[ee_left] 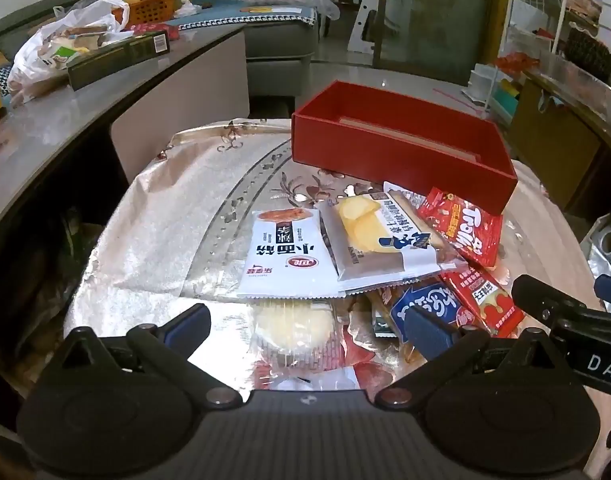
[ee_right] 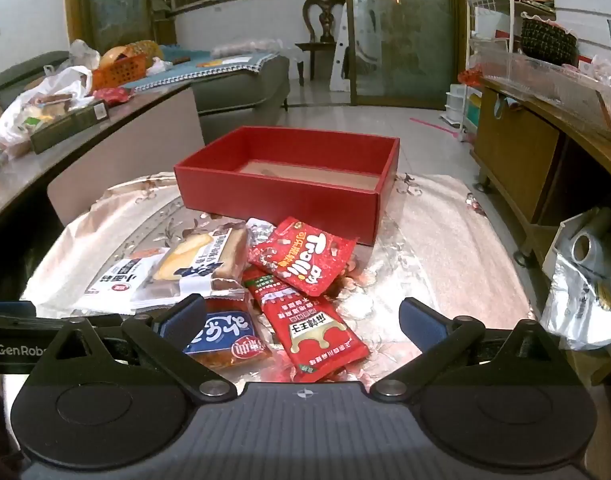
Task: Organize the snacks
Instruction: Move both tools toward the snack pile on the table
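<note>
Round pale cake [ee_left: 292, 330], left view only

A plain red box [ee_right: 281, 200] with a tan floor sits at frame centre; below it, a red Trolli packet [ee_right: 305, 258] with white lettering; a red packet [ee_right: 313, 328] with a cream emblem; a blue-and-white packet [ee_right: 225, 330]; at left, a white packet [ee_left: 283, 256] with black characters; the tablecloth [ee_left: 165, 220] is silvery with brown floral print.

Glossy plastic snack packets [ee_right: 305, 256] – matt red cardboard box [ee_right: 281, 196] – shiny tablecloth [ee_left: 153, 240].
</note>
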`<state>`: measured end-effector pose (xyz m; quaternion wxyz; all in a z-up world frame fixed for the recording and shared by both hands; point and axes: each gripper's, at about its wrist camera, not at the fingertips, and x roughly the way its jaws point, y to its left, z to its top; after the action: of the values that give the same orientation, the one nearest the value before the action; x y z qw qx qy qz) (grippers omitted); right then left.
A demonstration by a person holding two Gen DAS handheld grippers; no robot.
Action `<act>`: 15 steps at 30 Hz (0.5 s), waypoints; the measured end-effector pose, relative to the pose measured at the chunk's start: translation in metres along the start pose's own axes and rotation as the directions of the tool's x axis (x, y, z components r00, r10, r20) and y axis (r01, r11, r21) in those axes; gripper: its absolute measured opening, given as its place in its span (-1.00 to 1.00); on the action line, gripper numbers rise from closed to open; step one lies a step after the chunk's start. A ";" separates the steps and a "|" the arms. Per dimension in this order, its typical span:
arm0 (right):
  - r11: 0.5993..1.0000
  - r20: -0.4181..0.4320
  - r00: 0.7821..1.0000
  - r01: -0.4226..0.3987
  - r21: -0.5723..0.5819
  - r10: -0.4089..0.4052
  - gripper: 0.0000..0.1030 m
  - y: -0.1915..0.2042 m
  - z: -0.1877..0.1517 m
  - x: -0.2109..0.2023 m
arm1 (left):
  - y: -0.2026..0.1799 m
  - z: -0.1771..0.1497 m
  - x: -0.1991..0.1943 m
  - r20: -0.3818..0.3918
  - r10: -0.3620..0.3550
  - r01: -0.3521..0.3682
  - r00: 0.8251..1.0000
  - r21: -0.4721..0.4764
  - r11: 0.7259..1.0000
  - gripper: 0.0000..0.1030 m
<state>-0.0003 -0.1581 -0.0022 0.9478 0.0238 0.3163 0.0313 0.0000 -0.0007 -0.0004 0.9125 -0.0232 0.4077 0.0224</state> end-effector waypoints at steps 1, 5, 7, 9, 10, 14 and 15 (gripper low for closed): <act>1.000 -0.004 1.000 0.002 -0.002 -0.002 1.00 0.000 0.001 0.000 | 0.000 0.000 0.000 -0.002 0.000 0.000 1.000 -0.001 1.000 0.91; 1.000 -0.009 1.000 -0.001 -0.001 0.001 1.00 0.001 0.002 -0.003 | 0.000 -0.002 0.003 -0.003 0.003 -0.003 1.000 -0.011 1.000 0.91; 1.000 -0.013 1.000 0.000 -0.003 0.000 1.00 -0.002 -0.002 0.001 | 0.002 -0.004 0.006 -0.007 0.003 -0.003 1.000 -0.017 1.000 0.91; 1.000 -0.022 1.000 0.007 -0.004 -0.007 1.00 0.000 -0.001 0.004 | 0.004 -0.006 0.004 -0.005 -0.004 0.004 1.000 -0.022 1.000 0.91; 1.000 -0.023 1.000 0.006 -0.003 -0.006 1.00 -0.001 -0.002 0.004 | 0.004 -0.006 0.003 -0.008 -0.007 0.007 1.000 -0.018 1.000 0.91; 1.000 -0.036 0.999 0.004 -0.003 -0.005 1.00 0.000 -0.001 0.005 | 0.000 -0.003 0.004 -0.021 -0.007 0.007 1.000 -0.004 1.000 0.91; 1.000 -0.037 0.999 0.005 -0.004 -0.005 1.00 0.000 -0.001 0.005 | 0.000 -0.003 0.004 -0.021 -0.007 0.006 1.000 -0.004 1.000 0.91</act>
<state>0.0028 -0.1580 -0.0063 0.9419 0.0204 0.3340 0.0302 0.0006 -0.0008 -0.0055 0.9082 -0.0265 0.4173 0.0200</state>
